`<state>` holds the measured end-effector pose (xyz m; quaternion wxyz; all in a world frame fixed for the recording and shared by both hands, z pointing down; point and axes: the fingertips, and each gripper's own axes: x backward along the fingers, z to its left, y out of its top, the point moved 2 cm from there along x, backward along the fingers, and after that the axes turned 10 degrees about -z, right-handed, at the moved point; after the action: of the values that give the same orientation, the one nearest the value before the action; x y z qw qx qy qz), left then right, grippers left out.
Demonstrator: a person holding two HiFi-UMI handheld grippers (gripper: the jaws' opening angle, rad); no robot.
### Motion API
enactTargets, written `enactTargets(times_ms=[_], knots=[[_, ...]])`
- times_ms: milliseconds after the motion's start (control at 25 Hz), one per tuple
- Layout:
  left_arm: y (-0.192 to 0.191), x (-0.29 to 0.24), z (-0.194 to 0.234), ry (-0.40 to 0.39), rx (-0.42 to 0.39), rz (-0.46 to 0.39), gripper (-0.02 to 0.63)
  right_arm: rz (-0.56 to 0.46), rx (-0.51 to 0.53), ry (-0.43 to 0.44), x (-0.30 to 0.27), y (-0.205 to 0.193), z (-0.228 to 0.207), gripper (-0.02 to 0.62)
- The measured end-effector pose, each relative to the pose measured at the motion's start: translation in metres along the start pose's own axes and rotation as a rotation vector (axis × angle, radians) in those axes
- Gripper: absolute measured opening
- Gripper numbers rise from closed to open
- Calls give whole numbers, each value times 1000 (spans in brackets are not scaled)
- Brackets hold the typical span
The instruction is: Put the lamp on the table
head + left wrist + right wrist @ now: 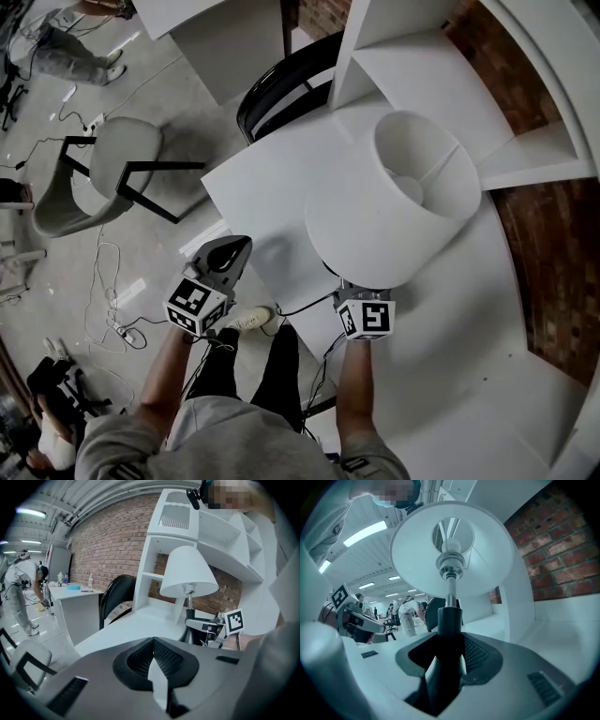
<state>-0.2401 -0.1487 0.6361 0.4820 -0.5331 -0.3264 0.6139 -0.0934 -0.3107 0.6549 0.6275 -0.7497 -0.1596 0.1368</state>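
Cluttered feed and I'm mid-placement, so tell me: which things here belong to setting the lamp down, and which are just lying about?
In the job: lamp, gripped at its black stem by the right tongs; white table; left tongs, holding nothing.
Lying about: black chair; grey chair; white shelf unit; floor cables.

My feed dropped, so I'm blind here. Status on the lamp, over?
Right gripper shut on lamp, at its dark stem. Left gripper shut, empty. Lamp upright over white table, base contact hidden. Shelf unit close behind.
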Motion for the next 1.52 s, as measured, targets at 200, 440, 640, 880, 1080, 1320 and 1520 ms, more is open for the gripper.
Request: enactTargets(times_ms=[200, 440, 640, 880, 1080, 1320, 1520], knots=[[-5, 0, 4, 9, 1, 2, 5, -18, 13, 9, -1, -2, 2, 172], [-12, 4, 1, 2, 5, 12, 5, -36, 14, 12, 3, -2, 2, 172], [-14, 8, 1, -5, 4, 10, 5, -37, 48, 14, 3, -2, 6, 172], [-12, 15, -4, -21, -5, 5, 5, -36, 55, 6, 6, -6, 10, 172], [-13, 21, -4, -24, -23, 11, 5, -68, 54, -11, 10, -7, 11, 172], [-9, 29, -12, -22, -47, 9, 5, -77, 58, -19, 17, -12, 11, 172], [-9, 36, -14, -17, -58, 12, 5, -93, 79, -7, 22, -16, 16, 172]])
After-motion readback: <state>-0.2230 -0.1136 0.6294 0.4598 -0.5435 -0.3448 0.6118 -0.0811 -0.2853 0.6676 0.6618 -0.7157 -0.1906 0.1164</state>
